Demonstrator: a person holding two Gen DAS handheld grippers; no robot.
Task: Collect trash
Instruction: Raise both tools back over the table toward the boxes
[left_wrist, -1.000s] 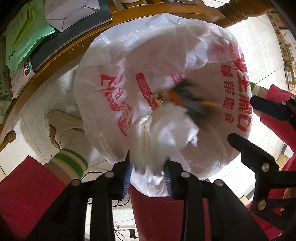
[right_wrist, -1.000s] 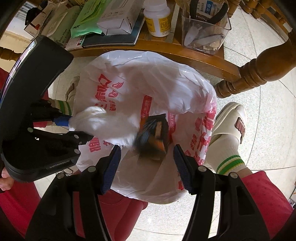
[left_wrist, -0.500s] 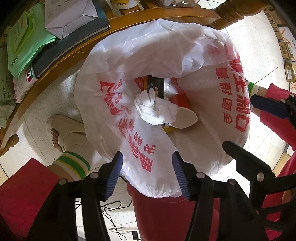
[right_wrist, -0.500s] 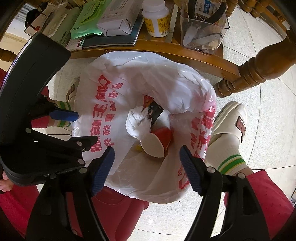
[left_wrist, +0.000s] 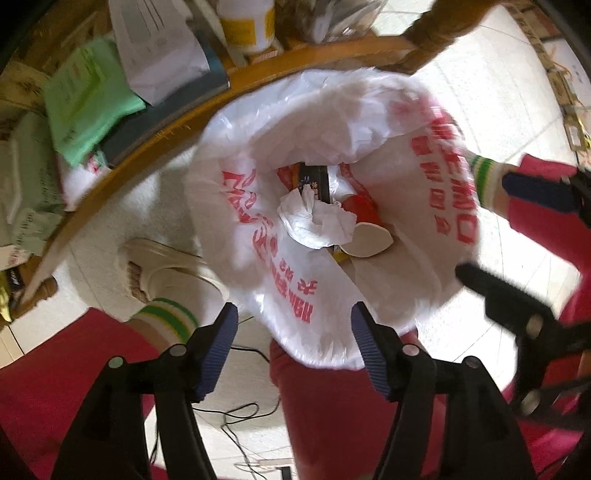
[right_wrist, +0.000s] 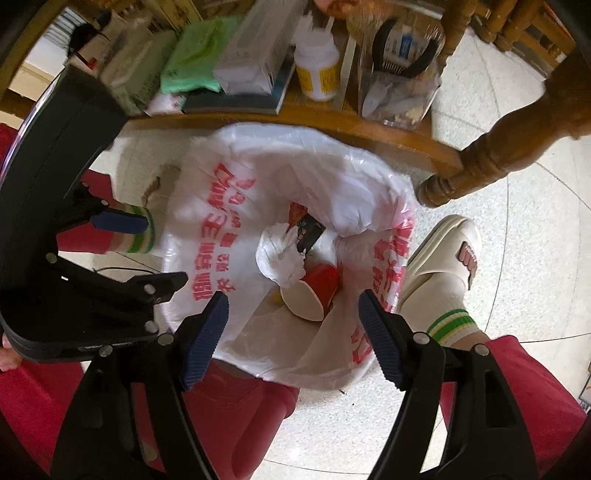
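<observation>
Landmark: the white plastic bag with red lettering (left_wrist: 295, 295), lining a bin on the pale floor, its mouth wide and facing up at you.
Trash in the bag: a crumpled white tissue (left_wrist: 314, 218) lay near the middle of the bag's floor, touching a red paper cup (left_wrist: 364, 221) tipped on its side and a dark printed wrapper (left_wrist: 314, 179) just beyond it.
Left gripper (left_wrist: 291, 350): your blue-padded jaws were opening above the bag's near rim, with nothing between them.
Right gripper (right_wrist: 293, 338): your jaws stood spread over the bag's near rim, empty; the cup and tissue showed below, well apart from the pads.
Beside the bag: the curved wooden table edge (right_wrist: 332, 122) ran along the bag's far side, carrying a white bottle with a yellow label (right_wrist: 317, 70) and a green packet (right_wrist: 192, 62).
Step in hand: as I judge it, you were clearing both tools from the bag after a drop.
How to do it well: you needed to lift straight up, keep the pads off the thin plastic rim so the liner did not drag, and keep the two tools from colliding.
Risk: the table edge was near the far rim; a swing that way could have knocked it.
</observation>
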